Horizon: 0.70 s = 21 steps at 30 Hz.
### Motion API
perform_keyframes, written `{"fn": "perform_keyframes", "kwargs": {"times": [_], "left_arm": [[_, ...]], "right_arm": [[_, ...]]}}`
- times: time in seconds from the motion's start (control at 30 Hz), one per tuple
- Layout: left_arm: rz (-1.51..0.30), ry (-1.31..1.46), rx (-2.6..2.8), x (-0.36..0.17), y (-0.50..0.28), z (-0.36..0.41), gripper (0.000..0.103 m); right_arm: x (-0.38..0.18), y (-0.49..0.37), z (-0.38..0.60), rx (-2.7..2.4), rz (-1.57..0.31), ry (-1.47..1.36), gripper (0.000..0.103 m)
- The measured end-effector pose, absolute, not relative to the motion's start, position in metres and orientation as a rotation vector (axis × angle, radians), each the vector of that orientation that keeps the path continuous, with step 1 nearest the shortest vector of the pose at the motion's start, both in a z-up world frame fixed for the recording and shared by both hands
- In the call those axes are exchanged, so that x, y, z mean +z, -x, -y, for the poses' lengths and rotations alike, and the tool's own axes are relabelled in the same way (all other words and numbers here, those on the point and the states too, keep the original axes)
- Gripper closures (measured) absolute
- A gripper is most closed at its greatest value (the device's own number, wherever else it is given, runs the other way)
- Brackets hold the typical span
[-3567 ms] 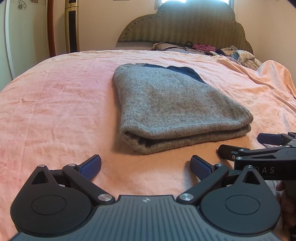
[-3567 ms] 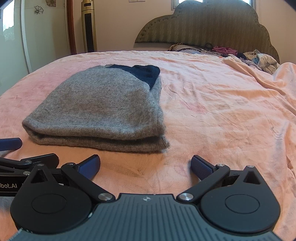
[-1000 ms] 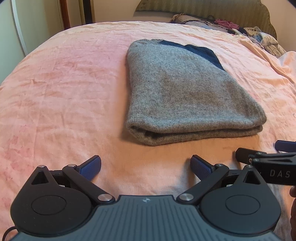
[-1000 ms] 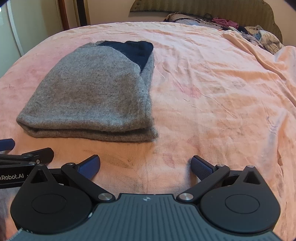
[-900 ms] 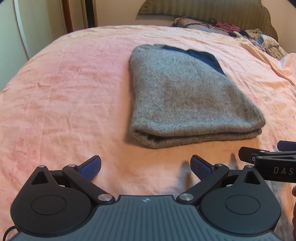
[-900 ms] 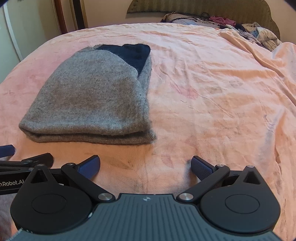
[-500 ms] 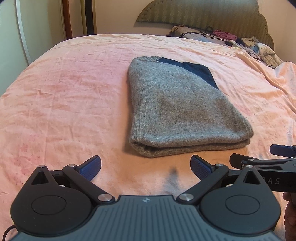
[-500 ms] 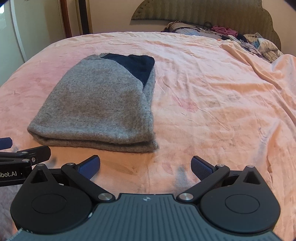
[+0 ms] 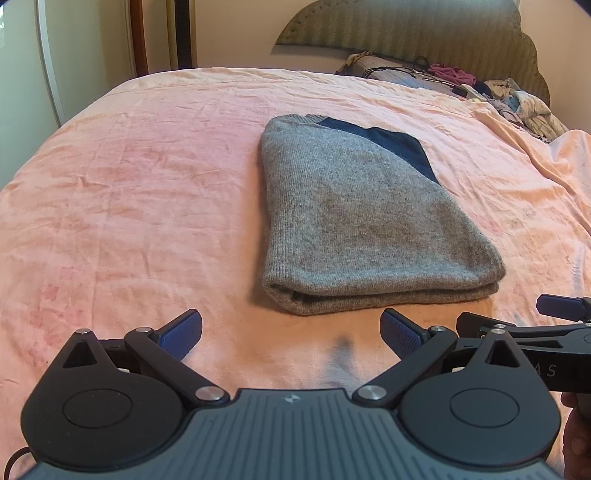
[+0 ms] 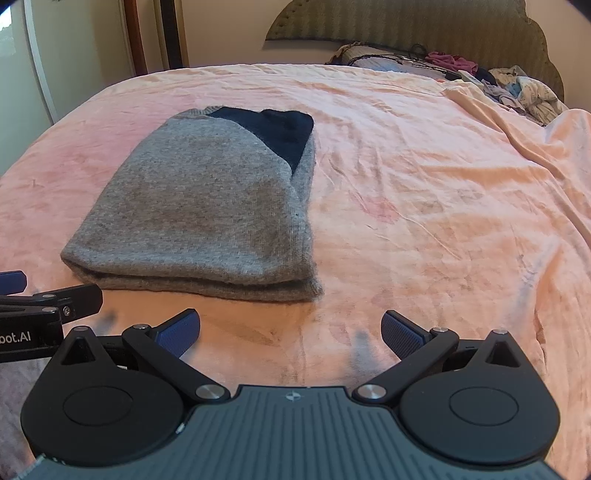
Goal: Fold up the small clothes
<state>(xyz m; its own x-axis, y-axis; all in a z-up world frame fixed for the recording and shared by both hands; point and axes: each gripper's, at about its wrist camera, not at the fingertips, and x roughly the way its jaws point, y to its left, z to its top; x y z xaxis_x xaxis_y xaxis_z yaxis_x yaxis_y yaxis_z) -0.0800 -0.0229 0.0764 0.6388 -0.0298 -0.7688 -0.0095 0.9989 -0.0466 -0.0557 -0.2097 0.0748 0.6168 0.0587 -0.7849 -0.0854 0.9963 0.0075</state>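
Movement of both cameras is what sets this moment apart from a second ago: the views were then tipped down over the bed, and they have since been levelled and drawn back a little, so that the headboard is seen in full again, while the grey sweater has kept its place and shape throughout. Nothing is held, and nothing has been lifted or turned in that time; it can be judged that the folding of this garment is finished, or at least paused, and that the tools are being withdrawn from it. The sweater lies as a compact folded bundle on the pink bedspread, its doubled near edge facing the cameras and a dark blue panel showing at its far end. The left gripper is held just short of that near edge, with the bundle ahead and slightly to its right, not touched; its fingers are spread wide apart over bare bedspread. The right gripper is likewise spread wide and empty, with the sweater ahead and to its left, its near right corner lying close beyond the left finger. A heap of other clothes is seen by the headboard, well apart from both tools.
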Motion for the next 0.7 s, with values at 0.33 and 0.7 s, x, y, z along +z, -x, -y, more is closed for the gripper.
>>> {"fn": "perform_keyframes", "kwargs": {"times": [0.33,0.7], "left_arm": [[-0.881,0.048,-0.011,0.0766,0.0803,0.0228,0.0],[-0.884,0.051,-0.01,0.0756,0.0808,0.0227,0.0]], "right_arm": [[0.0746,0.0559,0.2088,0.083,-0.902,0.029,0.0],[0.0743,0.0569,0.2068,0.087,-0.903,0.029,0.0]]}}
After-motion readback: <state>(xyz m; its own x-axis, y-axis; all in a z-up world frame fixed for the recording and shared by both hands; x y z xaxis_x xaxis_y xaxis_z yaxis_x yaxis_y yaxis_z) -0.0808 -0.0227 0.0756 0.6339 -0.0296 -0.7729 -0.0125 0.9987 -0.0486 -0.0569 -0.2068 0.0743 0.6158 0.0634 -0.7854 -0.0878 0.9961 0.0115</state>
